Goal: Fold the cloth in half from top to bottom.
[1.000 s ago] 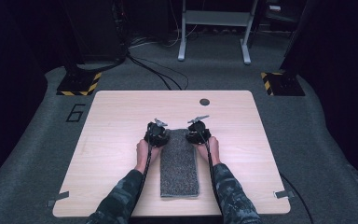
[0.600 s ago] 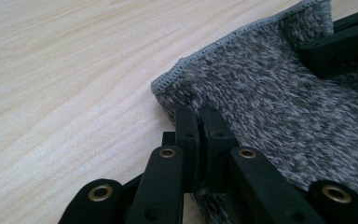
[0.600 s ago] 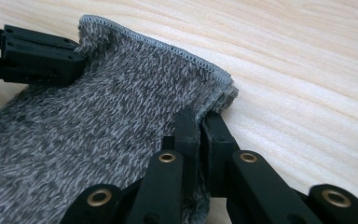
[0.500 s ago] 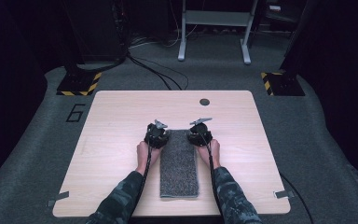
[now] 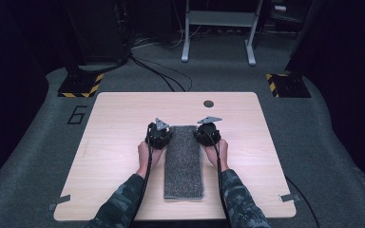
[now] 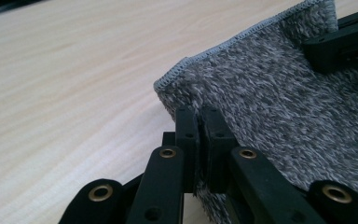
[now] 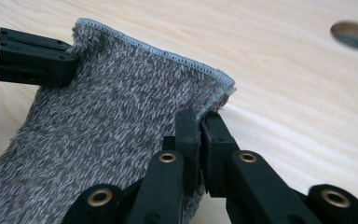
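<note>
We see a grey, fuzzy folded towel with stitched edging lying lengthwise at the middle of the wooden table. Our left gripper pinches its far left corner, jaws clamped; our right gripper likewise clamps the far right corner.

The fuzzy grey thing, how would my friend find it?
Look at the wooden table. In its middle, nearer the person, lies a long grey towel with a stitched edge. It is the one soft thing, pinched at its far corners by the left gripper and right gripper.
</note>
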The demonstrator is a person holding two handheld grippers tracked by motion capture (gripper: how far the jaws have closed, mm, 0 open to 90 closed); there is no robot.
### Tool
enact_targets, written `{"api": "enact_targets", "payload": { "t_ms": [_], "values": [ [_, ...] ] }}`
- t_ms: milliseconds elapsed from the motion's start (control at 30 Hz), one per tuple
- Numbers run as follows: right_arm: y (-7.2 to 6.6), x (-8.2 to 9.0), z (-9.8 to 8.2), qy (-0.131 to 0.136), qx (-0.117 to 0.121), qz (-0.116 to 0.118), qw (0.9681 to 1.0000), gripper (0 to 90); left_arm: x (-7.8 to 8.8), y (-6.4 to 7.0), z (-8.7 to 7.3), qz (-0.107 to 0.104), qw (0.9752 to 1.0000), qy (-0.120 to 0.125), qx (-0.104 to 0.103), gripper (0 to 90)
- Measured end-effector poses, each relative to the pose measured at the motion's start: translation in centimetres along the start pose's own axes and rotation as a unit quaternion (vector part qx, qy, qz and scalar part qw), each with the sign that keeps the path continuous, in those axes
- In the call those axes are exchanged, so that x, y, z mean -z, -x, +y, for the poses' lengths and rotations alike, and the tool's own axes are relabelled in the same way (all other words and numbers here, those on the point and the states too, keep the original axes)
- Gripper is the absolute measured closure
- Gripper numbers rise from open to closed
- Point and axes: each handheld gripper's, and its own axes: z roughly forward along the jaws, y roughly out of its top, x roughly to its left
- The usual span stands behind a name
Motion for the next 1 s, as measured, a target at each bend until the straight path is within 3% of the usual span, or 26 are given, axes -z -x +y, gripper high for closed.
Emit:
{"api": "enact_targets", "payload": {
  "t_ms": [167, 367, 467, 600, 667, 1000],
  "values": [
    [-0.2, 0.8, 1.0, 0.019, 0.016, -0.007, 0.9997, 86.8, 0.6, -0.3, 0.9, 0.008, 0.9997, 0.014, -0.019, 86.6],
    [-0.2, 1.4, 1.9, 0.038, 0.018, -0.011, 0.9990, 86.8, 1.1, -0.7, 1.9, 0.014, 0.9991, 0.028, -0.027, 86.6],
    [-0.2, 1.7, 2.8, 0.048, 0.041, -0.018, 0.9978, 86.8, 1.4, -1.1, 2.5, 0.017, 0.9988, 0.032, -0.032, 86.6],
    [-0.1, 2.4, 4.0, 0.062, 0.035, -0.014, 0.9974, 86.8, 2.4, -1.3, 3.5, 0.018, 0.9977, 0.054, -0.038, 86.6],
    [-0.1, 2.8, 3.9, 0.071, 0.030, -0.010, 0.9969, 86.8, 2.7, -1.1, 3.4, 0.008, 0.9978, 0.059, -0.030, 86.5],
    [-0.5, 4.5, 2.2, 0.087, 0.042, 0.003, 0.9953, 86.7, 3.9, -0.3, 2.5, -0.012, 0.9967, 0.071, -0.036, 86.2]
  ]
}}
